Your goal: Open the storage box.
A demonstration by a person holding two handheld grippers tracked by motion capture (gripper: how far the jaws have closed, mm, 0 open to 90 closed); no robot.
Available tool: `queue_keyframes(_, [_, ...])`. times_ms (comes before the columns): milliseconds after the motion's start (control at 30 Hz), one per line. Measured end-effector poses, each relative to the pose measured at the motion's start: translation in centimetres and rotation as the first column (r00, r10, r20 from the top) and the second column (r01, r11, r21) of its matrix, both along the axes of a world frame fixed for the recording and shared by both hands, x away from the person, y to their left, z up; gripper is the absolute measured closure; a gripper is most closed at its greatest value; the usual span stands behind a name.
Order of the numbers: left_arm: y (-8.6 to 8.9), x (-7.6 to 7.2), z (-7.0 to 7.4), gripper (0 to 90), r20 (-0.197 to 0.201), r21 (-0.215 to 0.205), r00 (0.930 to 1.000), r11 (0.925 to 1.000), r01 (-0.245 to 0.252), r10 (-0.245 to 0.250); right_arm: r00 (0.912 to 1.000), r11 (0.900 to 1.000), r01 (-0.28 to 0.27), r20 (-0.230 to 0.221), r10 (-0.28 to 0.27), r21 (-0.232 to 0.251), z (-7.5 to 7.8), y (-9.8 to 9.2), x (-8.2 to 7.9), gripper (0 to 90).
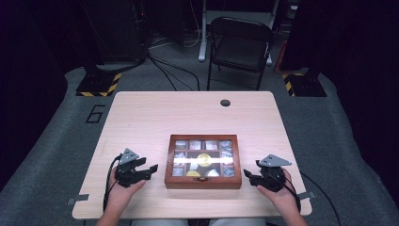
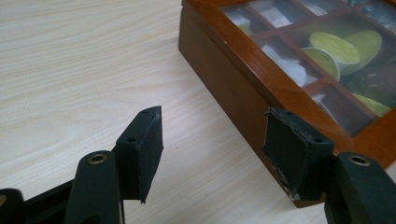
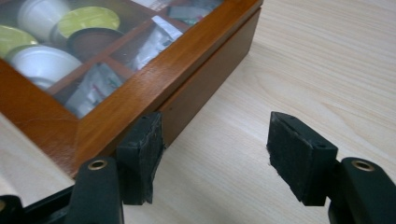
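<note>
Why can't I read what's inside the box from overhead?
High view: a bright band of glare crosses the glass lid of the wooden box, washing out its middle compartments, and the room around is dark. Left gripper view and right gripper view: softer light, so the sachets show, slightly blurred.

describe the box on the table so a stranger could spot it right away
On the pale wooden table, look at the near half, between the two grippers. The box lies flat there: a dark reddish-brown wooden case with a glass lid split into small compartments holding packets and round pods. It is the only thing lying on the tabletop.
</note>
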State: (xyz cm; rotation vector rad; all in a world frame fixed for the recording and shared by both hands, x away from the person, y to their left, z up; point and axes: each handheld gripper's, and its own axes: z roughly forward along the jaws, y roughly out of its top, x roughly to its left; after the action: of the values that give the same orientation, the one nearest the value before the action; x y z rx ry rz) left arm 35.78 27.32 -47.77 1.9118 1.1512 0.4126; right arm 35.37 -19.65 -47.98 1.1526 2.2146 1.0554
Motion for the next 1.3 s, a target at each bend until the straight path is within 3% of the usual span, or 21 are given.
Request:
queue_keyframes(333, [-0.8, -1.5, 0.6, 37.4, 0.034, -0.002, 0.9988, 0.9994, 0.035, -0.035, 0.9992, 0.999, -0.040, 0.004, 0.040, 0.032, 0.4, 0.5, -1.2, 36.9])
queue_keyframes(533, [-1.3, -2.3, 0.7, 38.6, 0.034, -0.016, 0.9977, 0.9981, 0.060, -0.059, 0.9977, 0.998, -0.064, 0.023, 0.064, 0.020, 0.5, 0.8, -1.9, 39.0])
queue_keyframes(767, [-2.1, -3.2, 0.8, 40.2, 0.031, -0.019, 0.9944, 0.9946, 0.102, -0.101, 0.9951, 0.995, -0.091, 0.042, 0.090, 0.040, 0.9, 0.9, -3.2, 40.8])
queue_keyframes(900, [-2.5, -3.4, 0.7, 41.4, 0.028, -0.018, 0.9926, 0.9928, 0.119, -0.118, 0.9934, 0.992, -0.111, 0.037, 0.109, 0.062, 0.9, 1.0, -3.6, 43.1])
queue_keyframes(933, [-2.8, -3.5, 0.6, 41.3, 0.037, 0.003, 0.9896, 0.9903, 0.139, -0.139, 0.9915, 0.989, -0.129, 0.026, 0.127, 0.069, 0.8, 1.2, -3.5, 44.2])
queue_keyframes(1133, [-3.8, -3.7, 0.3, 39.5, 0.029, 0.028, 0.9855, 0.9856, 0.166, -0.167, 0.9851, 0.982, -0.171, -0.006, 0.172, 0.077, 0.3, 1.7, -3.5, 46.1])
queue_keyframes(1300, [-4.2, -3.6, -0.1, 39.6, 0.018, 0.036, 0.9834, 0.9830, 0.180, -0.181, 0.9805, 0.980, -0.195, -0.011, 0.196, 0.039, -0.2, 2.4, -3.4, 45.4])
